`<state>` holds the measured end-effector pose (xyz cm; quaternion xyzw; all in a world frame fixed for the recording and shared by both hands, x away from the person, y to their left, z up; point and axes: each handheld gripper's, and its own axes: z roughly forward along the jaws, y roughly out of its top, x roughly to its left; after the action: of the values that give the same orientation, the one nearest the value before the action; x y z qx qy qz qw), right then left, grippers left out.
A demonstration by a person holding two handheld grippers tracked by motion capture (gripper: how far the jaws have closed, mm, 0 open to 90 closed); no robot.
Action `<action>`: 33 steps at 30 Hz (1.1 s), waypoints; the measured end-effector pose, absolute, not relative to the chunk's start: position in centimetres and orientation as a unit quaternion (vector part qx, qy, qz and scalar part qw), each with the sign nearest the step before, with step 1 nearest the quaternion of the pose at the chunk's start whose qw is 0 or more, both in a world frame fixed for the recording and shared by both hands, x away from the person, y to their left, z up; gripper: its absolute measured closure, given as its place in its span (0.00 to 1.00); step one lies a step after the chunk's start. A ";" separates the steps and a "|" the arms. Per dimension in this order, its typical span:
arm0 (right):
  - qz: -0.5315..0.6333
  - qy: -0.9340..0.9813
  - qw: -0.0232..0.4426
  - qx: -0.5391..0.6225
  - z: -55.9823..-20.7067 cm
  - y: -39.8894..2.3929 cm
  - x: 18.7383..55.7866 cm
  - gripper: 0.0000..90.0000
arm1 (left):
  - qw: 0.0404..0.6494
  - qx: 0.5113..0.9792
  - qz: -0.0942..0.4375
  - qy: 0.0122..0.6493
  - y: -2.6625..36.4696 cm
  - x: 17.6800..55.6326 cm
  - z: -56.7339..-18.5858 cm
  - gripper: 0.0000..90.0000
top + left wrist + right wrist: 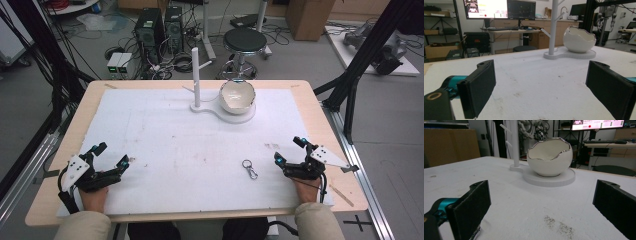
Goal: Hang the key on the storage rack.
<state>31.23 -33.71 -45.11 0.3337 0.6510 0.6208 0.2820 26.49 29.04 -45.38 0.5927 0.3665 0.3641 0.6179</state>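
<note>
A person's left gripper point(111, 154) and right gripper point(288, 150) rest spread wide and empty on a white foam-covered table point(165, 140). A small metal key ring clasp point(249, 168) lies near the right gripper. A white eggshell-shaped bowl point(237, 95) sits beside a white branched stand point(196, 75) at the far edge.

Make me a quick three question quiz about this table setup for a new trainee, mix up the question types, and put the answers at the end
1. True or false: the egg-shaped bowl lies on its side on the bare mat.
2. Multiple choice: the keyring lies nearest to which? A) the left gripper B) the right gripper C) the white peg stand
3. Fill in: both grippers have their jaws ____.

Key
1. False. The bowl sits upright on the round white base that it shares with the stand.
2. B. It lies on the mat just to the left of that gripper, in the high view.
3. Open, with nothing between them.
</note>
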 end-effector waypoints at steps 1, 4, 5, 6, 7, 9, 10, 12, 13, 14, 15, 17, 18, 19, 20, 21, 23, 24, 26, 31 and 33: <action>0.620 0.651 0.281 0.336 -45.1 -33.7 31.2 0.01 | 0.618 0.592 0.365 0.366 29.0 26.5 -45.4 0.11; 0.620 0.652 0.283 0.332 -45.1 -33.7 31.2 0.01 | 0.617 0.593 0.366 0.366 29.0 26.5 -45.4 0.11; 0.620 0.652 0.283 0.332 -45.1 -33.7 31.2 0.01 | 0.617 0.593 0.364 0.367 29.0 26.5 -45.4 0.11; 0.620 0.653 0.282 0.331 -45.1 -33.7 31.2 0.01 | 0.616 0.594 0.364 0.367 29.0 26.6 -45.4 0.11; 0.620 0.653 0.282 0.331 -45.1 -33.7 31.2 0.01 | 0.617 0.594 0.364 0.367 29.0 26.6 -45.4 0.11; 0.618 0.656 0.286 0.326 -45.1 -33.6 31.2 0.01 | 0.617 0.593 0.367 0.364 29.0 26.5 -45.4 0.11; 0.615 0.658 0.285 0.328 -45.0 -33.6 31.2 0.01 | 0.618 0.593 0.368 0.363 29.0 26.4 -45.4 0.11; 0.614 0.658 0.284 0.330 -45.0 -33.6 31.3 0.01 | 0.618 0.591 0.368 0.365 29.0 26.5 -45.4 0.11; 0.612 0.661 0.273 0.339 -45.0 -33.6 31.5 0.01 | 0.618 0.592 0.367 0.365 29.0 26.5 -45.4 0.11; 0.610 0.661 0.274 0.340 -44.9 -33.6 31.5 0.01 | 0.619 0.591 0.367 0.365 29.0 26.5 -45.4 0.11; 0.609 0.662 0.270 0.343 -44.9 -33.5 31.6 0.01 | 0.619 0.591 0.367 0.365 29.0 26.5 -45.4 0.11; 0.608 0.664 0.264 0.346 -44.8 -33.5 31.7 0.01 | 0.619 0.591 0.367 0.365 29.0 26.4 -45.4 0.11; 0.611 0.664 0.262 0.343 -44.7 -33.5 31.7 0.01 | 0.619 0.591 0.367 0.365 29.0 26.5 -45.4 0.11; 0.612 0.665 0.254 0.345 -44.5 -33.5 31.7 0.01 | 0.618 0.591 0.367 0.365 29.0 26.5 -45.4 0.11; 0.613 0.668 0.251 0.340 -44.1 -33.4 31.8 0.01 | 0.618 0.591 0.367 0.365 29.0 26.5 -45.4 0.11; 0.615 0.670 0.248 0.334 -43.7 -33.4 31.9 0.01 | 0.618 0.591 0.367 0.365 29.0 26.5 -45.4 0.11; 0.613 0.679 0.236 0.327 -42.6 -33.3 32.3 0.01 | 0.618 0.592 0.366 0.365 29.0 26.5 -45.4 0.11; 0.610 0.686 0.228 0.325 -42.0 -33.3 32.4 0.01 | 0.618 0.592 0.367 0.365 29.0 26.5 -45.4 0.11; 0.609 0.692 0.223 0.318 -41.4 -33.2 32.6 0.01 | 0.618 0.592 0.366 0.365 29.0 26.5 -45.4 0.11; 0.602 0.717 0.199 0.289 -38.2 -32.4 33.6 0.01 | 0.618 0.593 0.364 0.366 29.1 26.5 -45.4 0.11; 0.590 0.737 0.183 0.274 -36.5 -31.8 34.2 0.01 | 0.618 0.593 0.364 0.367 29.1 26.5 -45.4 0.11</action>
<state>34.19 -31.80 -36.55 0.2735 0.7371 0.5903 0.1829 26.49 29.07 -45.37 0.5932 0.3666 0.3637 0.6177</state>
